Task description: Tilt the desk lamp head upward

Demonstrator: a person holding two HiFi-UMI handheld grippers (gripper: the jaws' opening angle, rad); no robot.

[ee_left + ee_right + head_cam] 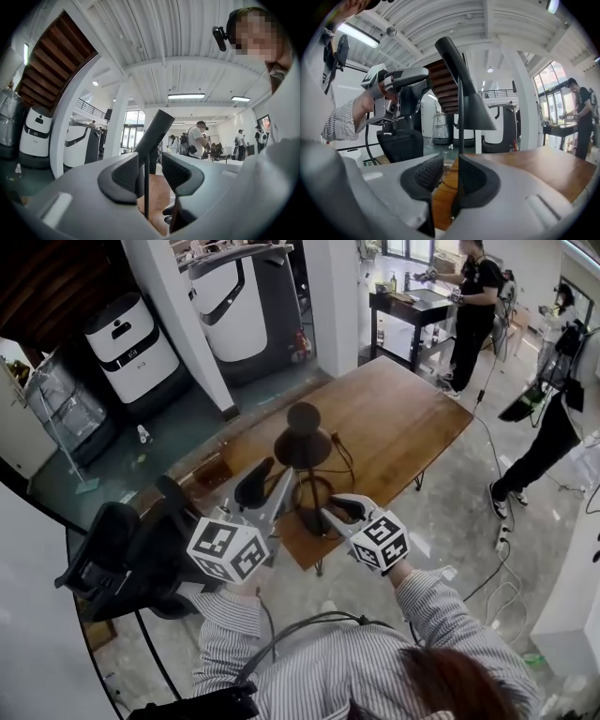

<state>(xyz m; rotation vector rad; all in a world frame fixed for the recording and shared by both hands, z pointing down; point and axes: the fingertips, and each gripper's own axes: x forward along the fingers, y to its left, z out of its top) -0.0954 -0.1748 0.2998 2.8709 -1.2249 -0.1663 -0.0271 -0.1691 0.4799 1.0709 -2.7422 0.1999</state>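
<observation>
A black desk lamp stands near the front edge of the wooden table (403, 418), its cone-shaped head (302, 442) over a round base (312, 498). My left gripper (269, 488) is at the lamp's left and my right gripper (337, 514) at its right, both pointing at the thin stem. In the left gripper view the left gripper (150, 176) is open, with the stem (146, 197) in the gap close to the left pad and the lamp's tilted neck (157, 129) above. In the right gripper view the right gripper (451, 176) shows a gap, with the stem (461, 93) along the right pad's edge under the shade (473, 112).
The lamp's cord (342, 451) loops on the table behind it. A black office chair (131, 549) stands left of me. White machines (131, 343) line the back left by a pillar. People (473, 306) work at a dark table at the back right, and cables lie on the floor.
</observation>
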